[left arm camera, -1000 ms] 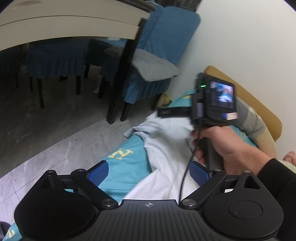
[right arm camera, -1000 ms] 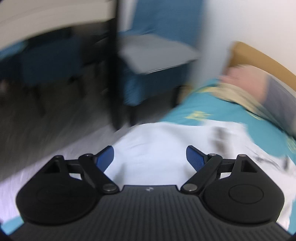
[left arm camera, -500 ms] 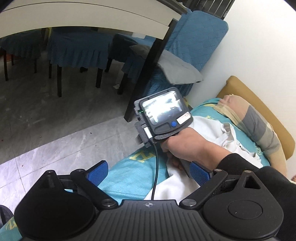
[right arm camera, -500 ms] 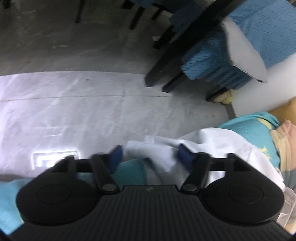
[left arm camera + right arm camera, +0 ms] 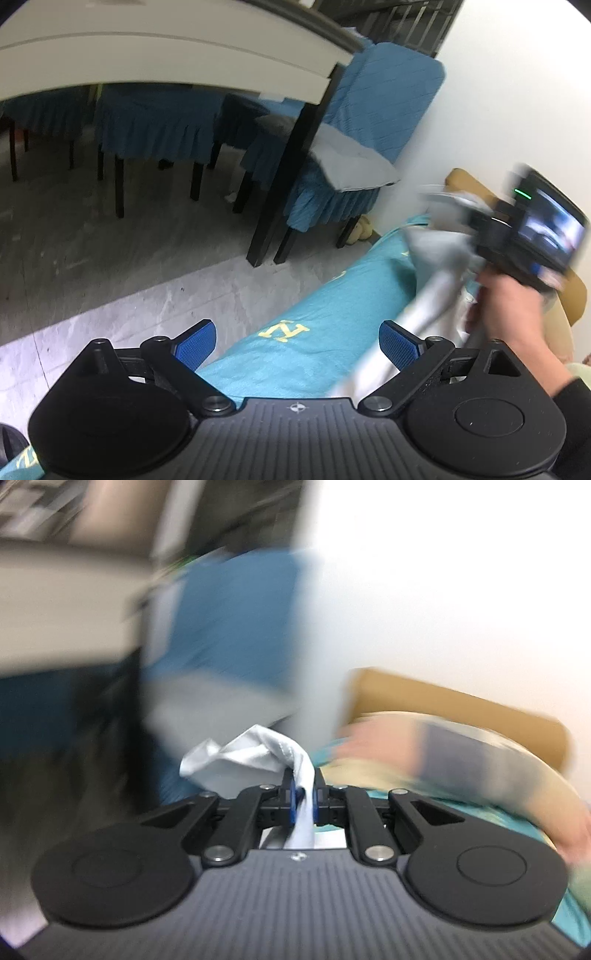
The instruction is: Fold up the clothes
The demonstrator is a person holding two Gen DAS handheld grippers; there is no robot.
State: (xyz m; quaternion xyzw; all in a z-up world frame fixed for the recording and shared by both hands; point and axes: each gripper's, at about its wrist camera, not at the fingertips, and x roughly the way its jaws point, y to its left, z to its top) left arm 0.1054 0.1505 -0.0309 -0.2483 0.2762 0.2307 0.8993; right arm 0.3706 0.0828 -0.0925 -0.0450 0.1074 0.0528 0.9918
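A white garment (image 5: pixel 436 291) lies on the bed and is drawn up in a blurred fold toward the headboard end. My right gripper (image 5: pixel 303 797) has its jaws closing tight on a bunched corner of the garment (image 5: pixel 255 757), which is pinched between the blue pads and sticks out past them. In the left wrist view that gripper (image 5: pixel 443 208) is blurred at the right, held by a hand (image 5: pixel 506 306). My left gripper (image 5: pixel 297 345) stands open over the teal sheet, with nothing between its pads.
The bed carries a teal sheet (image 5: pixel 332 314), a striped pillow (image 5: pixel 480 753) and a tan headboard (image 5: pixel 443 698) against a white wall. Beside it stand a blue-covered chair (image 5: pixel 369 110) and a white table (image 5: pixel 147 48) with a black leg (image 5: pixel 288 177) on grey floor.
My right gripper went from open above the garment down to the bed's edge, shut on a corner of the cloth and swung up and to the right with it. The left gripper hardly moved.
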